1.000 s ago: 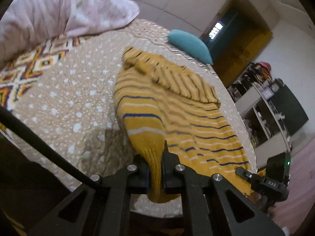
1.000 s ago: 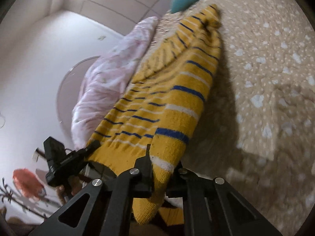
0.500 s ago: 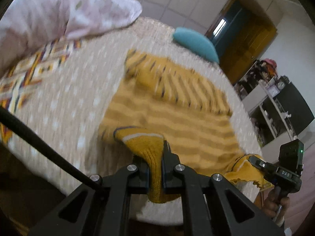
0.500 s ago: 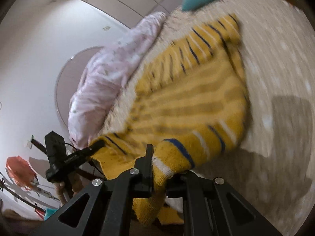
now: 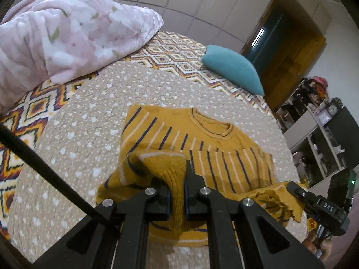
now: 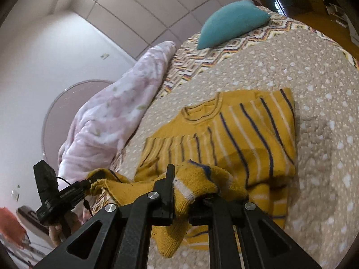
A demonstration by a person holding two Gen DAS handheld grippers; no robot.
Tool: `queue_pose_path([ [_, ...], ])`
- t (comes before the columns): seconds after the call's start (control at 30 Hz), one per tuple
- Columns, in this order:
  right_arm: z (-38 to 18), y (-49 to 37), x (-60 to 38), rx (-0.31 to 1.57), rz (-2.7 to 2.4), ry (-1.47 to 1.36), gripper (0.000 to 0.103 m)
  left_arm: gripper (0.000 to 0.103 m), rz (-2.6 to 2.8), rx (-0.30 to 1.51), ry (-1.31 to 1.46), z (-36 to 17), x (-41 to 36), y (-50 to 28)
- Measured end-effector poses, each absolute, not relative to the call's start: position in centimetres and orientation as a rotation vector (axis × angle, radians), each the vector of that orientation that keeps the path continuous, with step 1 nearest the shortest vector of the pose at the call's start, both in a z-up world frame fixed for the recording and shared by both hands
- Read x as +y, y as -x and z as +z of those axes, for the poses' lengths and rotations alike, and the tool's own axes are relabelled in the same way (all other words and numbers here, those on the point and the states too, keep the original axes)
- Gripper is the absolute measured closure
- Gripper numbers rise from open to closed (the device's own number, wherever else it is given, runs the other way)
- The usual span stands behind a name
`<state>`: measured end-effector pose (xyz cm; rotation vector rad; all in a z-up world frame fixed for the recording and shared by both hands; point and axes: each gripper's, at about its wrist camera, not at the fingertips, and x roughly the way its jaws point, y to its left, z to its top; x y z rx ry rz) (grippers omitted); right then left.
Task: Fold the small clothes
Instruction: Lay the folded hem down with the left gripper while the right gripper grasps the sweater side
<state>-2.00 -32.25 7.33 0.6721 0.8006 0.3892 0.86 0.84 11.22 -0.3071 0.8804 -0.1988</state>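
A mustard-yellow knit sweater [image 5: 202,139] with navy and white stripes lies on the beige dotted quilt [image 5: 89,116], collar at the far side. Its near end is lifted and doubled over the body. My left gripper [image 5: 176,177] is shut on one hem corner; it also shows in the right wrist view, where the left gripper [image 6: 89,182] pinches cloth at the left. My right gripper [image 6: 186,186] is shut on the other hem corner, one finger buried under the knit. The sweater [image 6: 235,130] spreads ahead of it. In the left wrist view the right gripper [image 5: 294,190] holds its corner at the right.
A pink floral duvet [image 5: 67,29] is heaped at the far left of the bed. A teal pillow [image 5: 233,69] lies at the far right on a zigzag-patterned sheet [image 5: 29,112]. Shelves [image 5: 318,134] stand beyond the bed's right edge.
Both grippers have carried the hem up and forward over the sweater toward the collar. The hanging end now lies doubled over the body, and the collar has come into view.
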Motion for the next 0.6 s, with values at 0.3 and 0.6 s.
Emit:
queue_pose_path([
  [0.3, 4.8, -2.3, -32.8, 0.851, 0.351, -0.672, 0.094, 0.095, -0.172, 0.971, 0.32, 7.4, 0.4, -6.6],
  [0.6, 2.6, -8.2, -33.5, 0.89, 0.328, -0.727, 0.093, 0.095, -0.154, 1.011, 0.314, 5.4, -0.4, -11.9],
])
